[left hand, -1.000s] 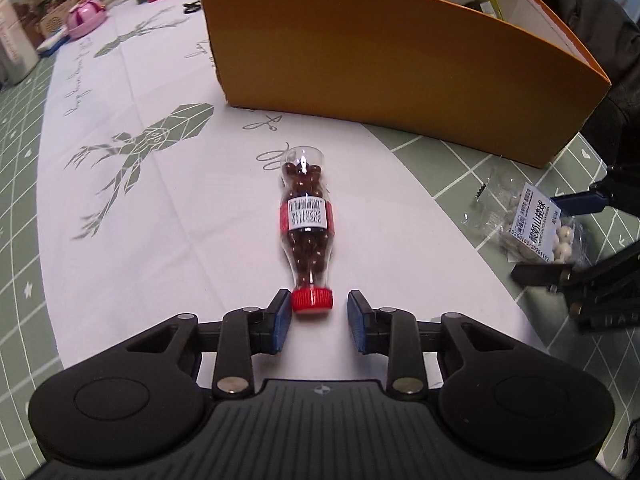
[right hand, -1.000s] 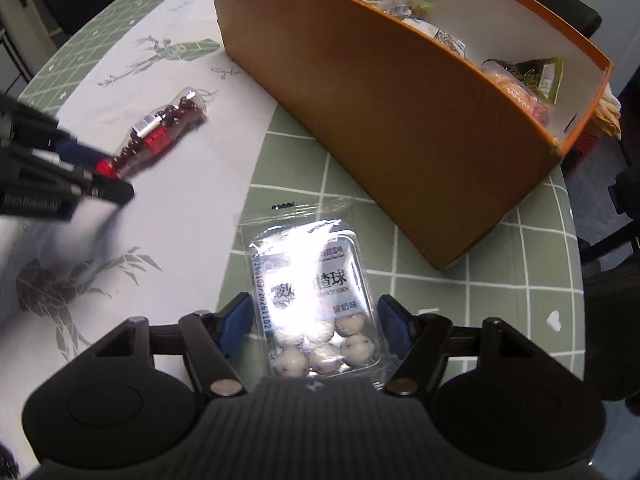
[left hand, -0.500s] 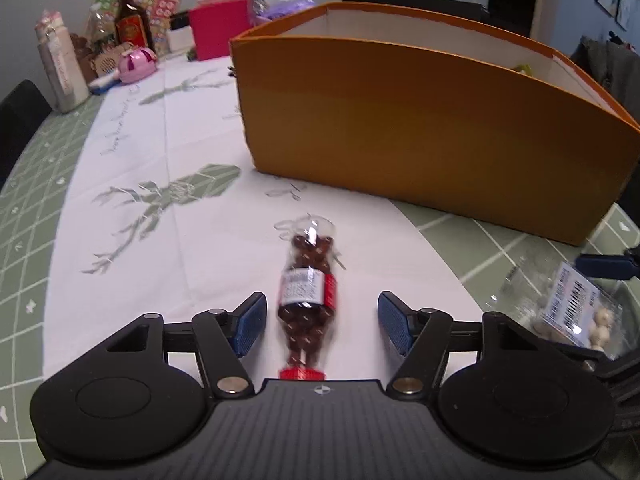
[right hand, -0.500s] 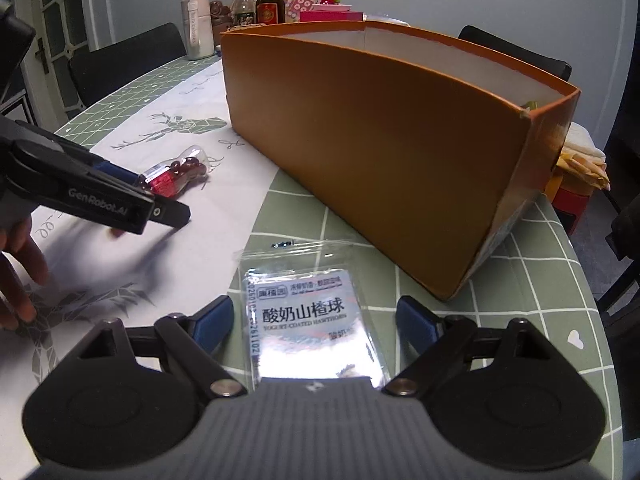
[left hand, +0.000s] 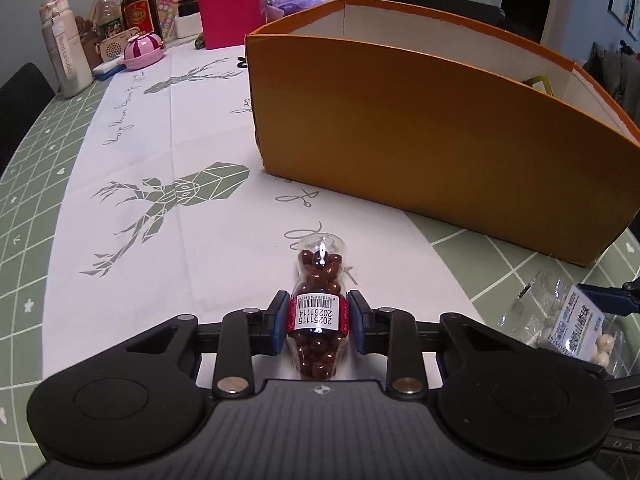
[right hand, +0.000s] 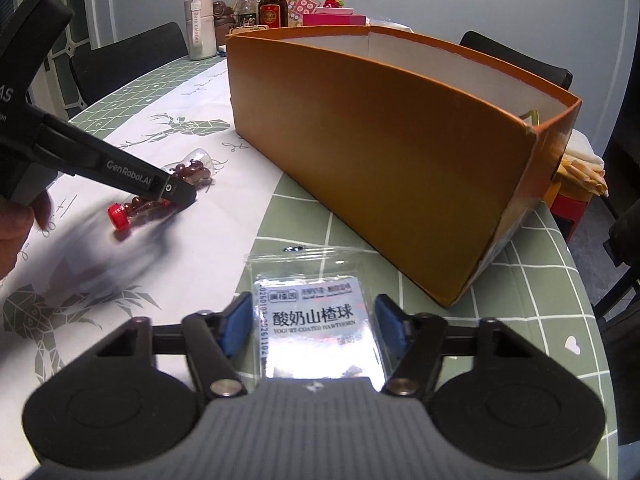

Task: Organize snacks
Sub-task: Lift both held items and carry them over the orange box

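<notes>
Two grippers are at work on the table, one snack each. The left gripper [left hand: 319, 322] has just closed on the bottle [left hand: 319, 308] of brown candies, its pads pinching the labelled waist. The bottle lies flat on the white cloth [left hand: 168, 152], long axis running straight away from the gripper toward the box [left hand: 420, 136], base far, neck near. The left view hides the red cap under the gripper body; the right view shows the cap [right hand: 118, 217] poking out behind the left gripper's finger [right hand: 132, 178].

The right gripper [right hand: 316, 326] has been narrowing around the pouch [right hand: 316, 320], which lies flat on the green checked cloth [right hand: 532, 304] with its clear sealed end pointing toward the box. Its blue pads stand close beside the pouch's edges; whether they press on it, I cannot tell. The left view shows white balls at the pouch's [left hand: 576, 328] near end, which the right view does not.

One orange box stands beyond both snacks, white inside. Only the right view shows part of a hand [right hand: 16, 232] behind the left gripper.
</notes>
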Tool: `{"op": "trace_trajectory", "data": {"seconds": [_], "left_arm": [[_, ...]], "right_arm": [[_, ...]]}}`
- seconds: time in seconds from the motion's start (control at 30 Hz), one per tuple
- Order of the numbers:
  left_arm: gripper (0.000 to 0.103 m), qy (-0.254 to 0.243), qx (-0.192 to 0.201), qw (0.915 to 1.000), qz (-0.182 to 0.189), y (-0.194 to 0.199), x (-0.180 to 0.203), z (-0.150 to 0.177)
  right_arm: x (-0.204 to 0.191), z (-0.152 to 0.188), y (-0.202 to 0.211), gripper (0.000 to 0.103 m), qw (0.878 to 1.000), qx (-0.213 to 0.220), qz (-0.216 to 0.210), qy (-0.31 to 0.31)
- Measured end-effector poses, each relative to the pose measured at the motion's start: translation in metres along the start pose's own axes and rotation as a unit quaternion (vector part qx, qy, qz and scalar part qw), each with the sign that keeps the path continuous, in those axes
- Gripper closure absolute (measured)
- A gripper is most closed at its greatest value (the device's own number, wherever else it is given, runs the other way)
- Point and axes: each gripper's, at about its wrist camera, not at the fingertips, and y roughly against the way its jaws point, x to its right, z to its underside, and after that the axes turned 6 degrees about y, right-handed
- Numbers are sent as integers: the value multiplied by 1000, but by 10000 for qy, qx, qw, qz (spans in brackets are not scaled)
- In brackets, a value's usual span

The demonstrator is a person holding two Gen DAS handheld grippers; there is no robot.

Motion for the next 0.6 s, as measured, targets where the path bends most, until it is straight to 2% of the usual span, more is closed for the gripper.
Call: {"op": "trace_trajectory", "data": {"seconds": [0.33, 0.47, 0.6], "left_arm": [[69, -294, -280, 9991, 134, 24, -3, 10], [69, -349, -242, 9989, 198, 43, -6, 9], [69, -352, -84, 9990, 269, 64, -8, 4]], "right_arm": [[-4, -8, 11, 44, 9990, -404, -77, -162], [-7, -18, 25, 45, 9976, -615, -127, -288], [-8, -31, 46, 47, 9970, -637, -156, -415]]}}
